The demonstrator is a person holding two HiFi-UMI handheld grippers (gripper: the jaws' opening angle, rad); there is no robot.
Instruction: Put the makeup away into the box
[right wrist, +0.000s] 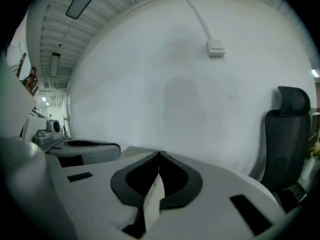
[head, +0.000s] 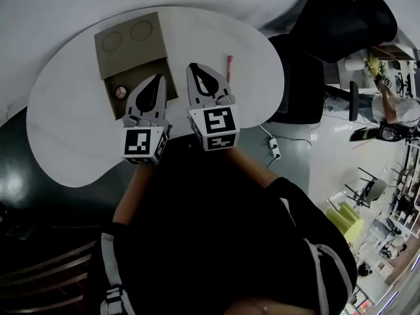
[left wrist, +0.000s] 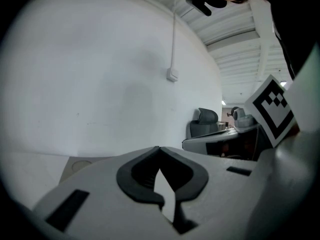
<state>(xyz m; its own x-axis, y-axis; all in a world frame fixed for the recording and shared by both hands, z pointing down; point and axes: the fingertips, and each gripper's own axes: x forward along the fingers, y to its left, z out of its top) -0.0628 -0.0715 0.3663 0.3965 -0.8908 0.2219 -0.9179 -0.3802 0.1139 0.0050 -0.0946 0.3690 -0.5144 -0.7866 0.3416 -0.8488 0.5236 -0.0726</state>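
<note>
My left gripper (head: pixel 157 77) and right gripper (head: pixel 193 66) were side by side just in front of the box (head: pixel 131 51) on the white table (head: pixel 72 136). Both pairs of jaws were closed tip to tip with nothing between them, as my left gripper's (left wrist: pixel 159 148) and right gripper's (right wrist: pixel 159 154) own views showed. A small round makeup item (head: pixel 120 92) lay inside the box, near its left wall. A slim pink makeup stick (head: pixel 230 64) lay on the table to the right of the box, apart from it.
</note>
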